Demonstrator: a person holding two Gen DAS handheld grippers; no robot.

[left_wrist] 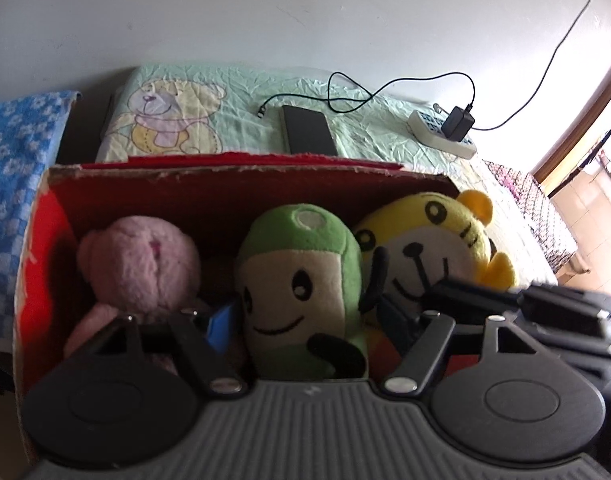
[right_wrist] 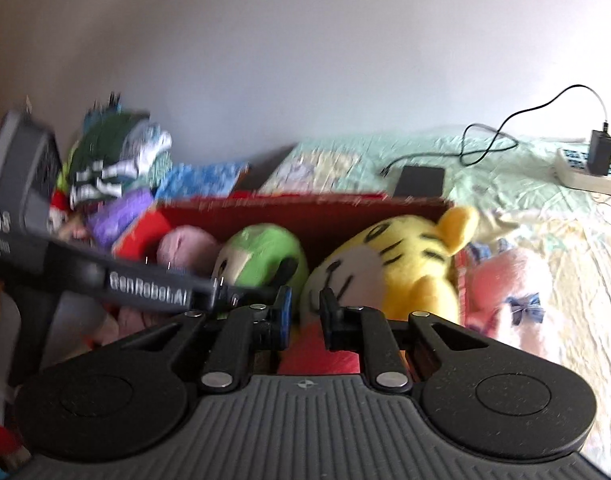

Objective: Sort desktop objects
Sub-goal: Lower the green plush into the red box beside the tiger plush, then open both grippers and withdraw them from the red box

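A red cardboard box [left_wrist: 265, 170] stands on the bed and holds three soft toys. A pink plush [left_wrist: 141, 264] is at its left, a green plush [left_wrist: 301, 272] in the middle and a yellow tiger plush [left_wrist: 429, 248] at the right. My left gripper [left_wrist: 305, 316] is open wide, with one finger on each side of the green plush, which looks unsqueezed. In the blurred right wrist view, my right gripper [right_wrist: 306, 312] hangs in front of the tiger plush [right_wrist: 401, 264] over the box [right_wrist: 305, 216], open by a narrow gap with nothing between its fingers.
Another pink soft toy [right_wrist: 505, 284] lies on the sheet right of the box. Behind the box lie a dark phone [left_wrist: 309, 130], a power strip [left_wrist: 441, 136] with a charger, and a black cable. A blue towel [left_wrist: 17, 160] and a clothes pile [right_wrist: 117, 160] lie at the left.
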